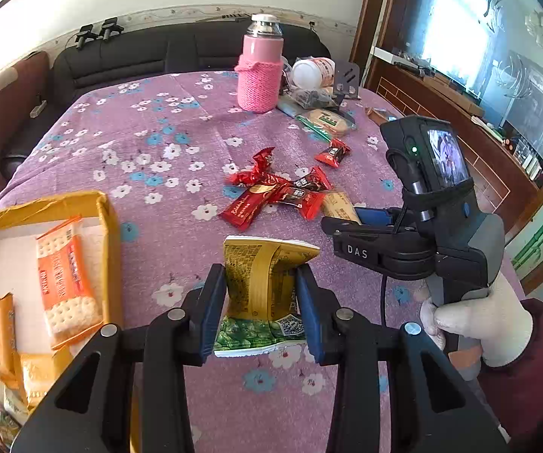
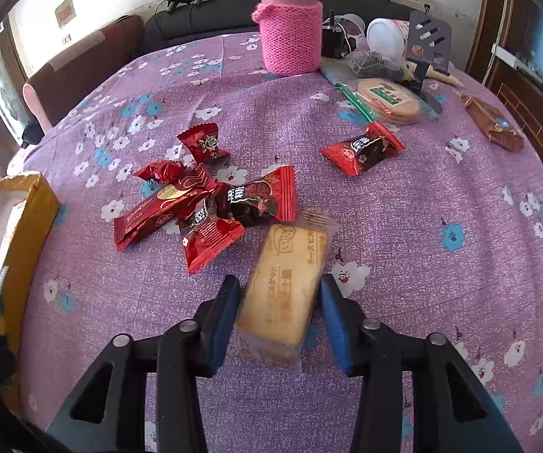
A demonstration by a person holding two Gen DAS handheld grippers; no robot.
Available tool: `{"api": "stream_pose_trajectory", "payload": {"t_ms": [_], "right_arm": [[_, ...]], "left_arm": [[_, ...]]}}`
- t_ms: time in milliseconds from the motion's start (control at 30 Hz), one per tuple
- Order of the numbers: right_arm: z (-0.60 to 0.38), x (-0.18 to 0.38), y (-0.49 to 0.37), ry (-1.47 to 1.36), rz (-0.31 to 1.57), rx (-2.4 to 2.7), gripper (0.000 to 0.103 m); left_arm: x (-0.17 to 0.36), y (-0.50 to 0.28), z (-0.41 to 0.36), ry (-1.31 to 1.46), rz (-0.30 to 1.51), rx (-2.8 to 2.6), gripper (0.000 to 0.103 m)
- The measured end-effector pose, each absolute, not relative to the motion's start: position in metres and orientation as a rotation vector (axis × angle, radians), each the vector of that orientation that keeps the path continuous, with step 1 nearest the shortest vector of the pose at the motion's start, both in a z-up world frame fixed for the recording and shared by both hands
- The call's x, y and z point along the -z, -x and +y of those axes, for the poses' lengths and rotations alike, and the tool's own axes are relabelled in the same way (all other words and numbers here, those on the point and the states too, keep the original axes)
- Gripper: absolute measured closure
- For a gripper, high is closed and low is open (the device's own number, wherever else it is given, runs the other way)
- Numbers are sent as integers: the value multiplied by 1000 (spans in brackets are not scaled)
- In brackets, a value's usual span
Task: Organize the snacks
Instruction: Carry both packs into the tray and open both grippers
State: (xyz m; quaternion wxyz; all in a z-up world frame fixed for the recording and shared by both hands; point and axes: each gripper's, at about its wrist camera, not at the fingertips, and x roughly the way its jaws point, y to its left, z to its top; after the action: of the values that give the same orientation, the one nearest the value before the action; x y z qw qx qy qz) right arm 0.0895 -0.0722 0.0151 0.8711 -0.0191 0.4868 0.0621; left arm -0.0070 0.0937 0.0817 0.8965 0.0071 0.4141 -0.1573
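My left gripper [image 1: 262, 305] is shut on a gold and green snack packet [image 1: 262, 283], which is bent between the pads and held above the cloth. A yellow cardboard box [image 1: 107, 219] at the left holds orange cracker packs [image 1: 65, 279]. My right gripper [image 2: 280, 309] has its pads on both sides of a pale biscuit packet [image 2: 288, 283]; it also shows from the side in the left wrist view [image 1: 350, 222]. A heap of red candy wrappers [image 2: 211, 204] lies just beyond the biscuit. One red candy [image 2: 363, 149] lies apart to the right.
A pink knit-covered flask [image 2: 290, 34] stands at the back of the purple flowered tablecloth [image 2: 422, 264]. A round cracker pack [image 2: 388, 100], a brown packet [image 2: 496, 122], a white cup [image 2: 386, 36] and a dark stand [image 2: 428, 41] crowd the back right. A dark sofa lies behind.
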Motion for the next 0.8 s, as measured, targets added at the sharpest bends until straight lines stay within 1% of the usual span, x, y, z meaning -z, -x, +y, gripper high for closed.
{"api": "stream_pose_trajectory", "payload": {"t_ms": [33,300,433,667,800], "right_arm": [[-74,-16,-87,29,1023,-134,68],[-98,-23,-39,-83,1035,-160,68],[-98,-44,-15,-143,1009,-212,68],[-22,-97,13,-76,919,-404,69],[39,-107,20,-34,919,-528,69]], "left_arm": [[-85,13,100,-7,847,317,68],[-98,61,163,125,781,250,68],[-97,85,201,182,762,187,68],[-89,104,274,286,753,46,67],[-94,92,294,269,756,-3,67]]}}
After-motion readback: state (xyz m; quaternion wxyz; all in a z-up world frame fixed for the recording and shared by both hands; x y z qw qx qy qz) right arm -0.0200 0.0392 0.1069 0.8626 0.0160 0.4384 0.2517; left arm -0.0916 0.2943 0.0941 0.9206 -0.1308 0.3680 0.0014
